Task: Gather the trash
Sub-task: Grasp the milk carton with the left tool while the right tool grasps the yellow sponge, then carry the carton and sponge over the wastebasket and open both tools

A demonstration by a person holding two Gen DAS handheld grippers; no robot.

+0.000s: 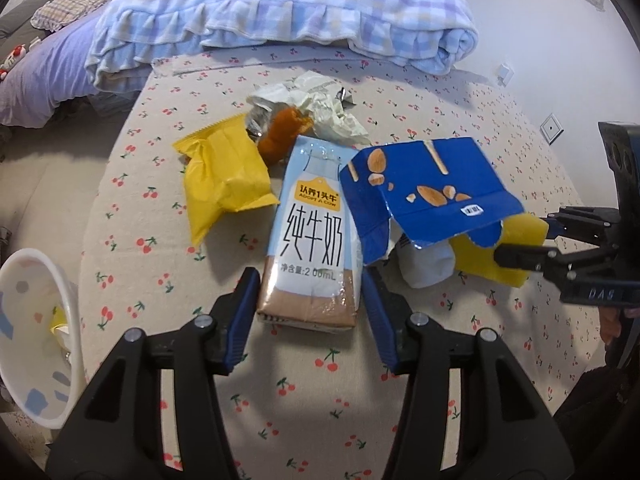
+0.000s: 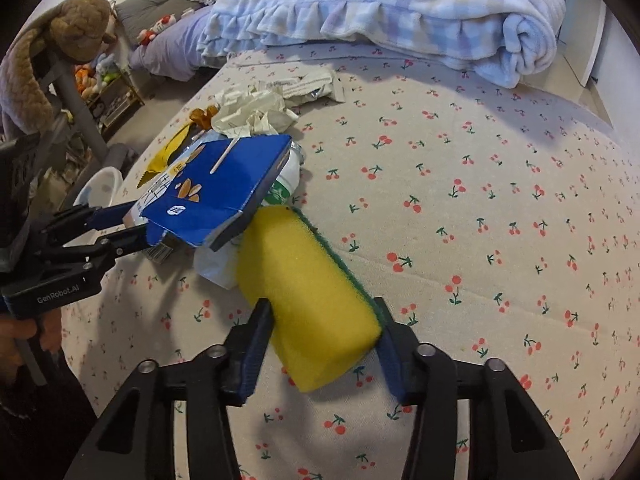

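Left claw (image 1: pixel 308 308): I have it pointing down at the milk carton (image 1: pixel 310 236), one blue pad on each side of the carton's near end. The pads sit right against its sides, clamped on it as far as I can tell.
Right claw (image 2: pixel 324 344): I see it clamped on the yellow sponge (image 2: pixel 308 300); the left pad presses the yellow foam and the right pad sits on the green scouring side.
Milk carton: lies flat on the cherry-print bed (image 1: pixel 460 344), label up, its far end pointing toward the pile of rubbish.
Yellow sponge: tilted, its near end in my right claw, its far end tucked under the blue box (image 2: pixel 224 188).
Blue box: torn cardboard printed with almonds, propped at an angle over a white cup (image 1: pixel 426 268) and the sponge, its left edge overlapping the carton's right side.
Yellow wrapper (image 1: pixel 224 184): lies just left of the carton, crumpled.
Orange scrap (image 1: pixel 280 136): beyond the carton's far end, touching the crumpled white paper (image 1: pixel 324 108).
Bin (image 1: pixel 36 340): a white basket with coloured patches off the left edge of the bed; something yellow lies inside it.
Blanket (image 1: pixel 280 12): a folded blue-and-lilac checked heap at the far side of the bed, well apart from the rubbish.
Person: a hand (image 2: pixel 24 332) grips the left handle, seen at the left edge of the right-wrist view.
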